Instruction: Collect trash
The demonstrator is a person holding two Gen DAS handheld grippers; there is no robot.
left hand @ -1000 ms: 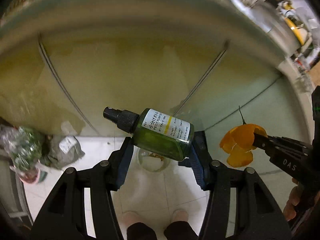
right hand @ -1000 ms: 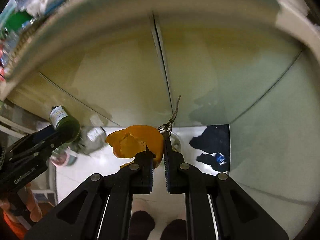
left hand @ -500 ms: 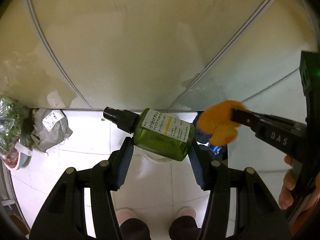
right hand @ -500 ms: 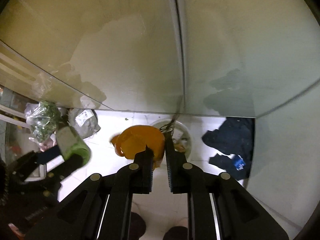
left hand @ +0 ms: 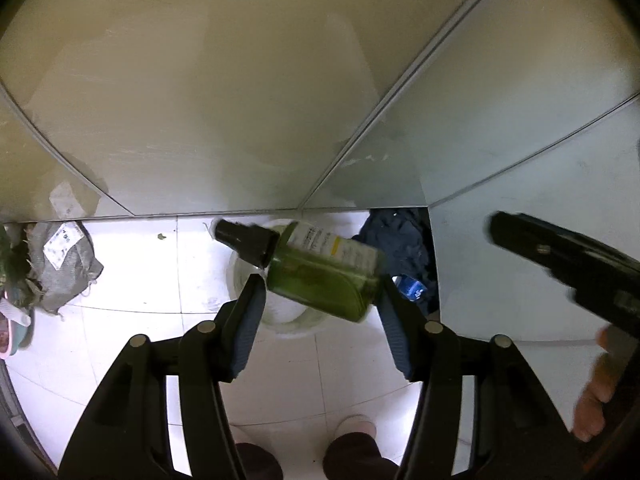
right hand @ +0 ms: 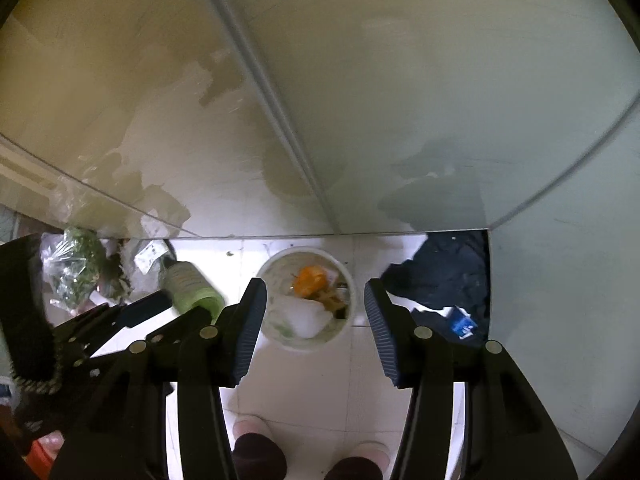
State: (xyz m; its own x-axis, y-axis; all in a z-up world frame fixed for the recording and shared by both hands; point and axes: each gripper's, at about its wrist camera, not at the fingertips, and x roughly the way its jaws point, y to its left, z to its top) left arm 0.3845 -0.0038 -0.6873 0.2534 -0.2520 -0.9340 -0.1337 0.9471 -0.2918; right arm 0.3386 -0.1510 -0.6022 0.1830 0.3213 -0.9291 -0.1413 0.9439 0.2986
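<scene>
Green plastic, the bottle [left hand: 324, 276] sits tilted between the left gripper [left hand: 320, 316] fingers, which are opening; it hangs over the near rim of the bin [right hand: 306, 304] on the floor, so released off-centre it may strike the rim and bounce away; to the right, the right gripper [right hand: 314, 320] is opening too, empty, the orange peel [right hand: 310, 280] already in the bin.

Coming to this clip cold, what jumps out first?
The green spray bottle lies tilted between the left gripper fingers, whose jaws are opening, right above the white bin on the tiled floor. In the right wrist view an orange peel lies inside that bin, below the empty, opening right gripper.
</scene>
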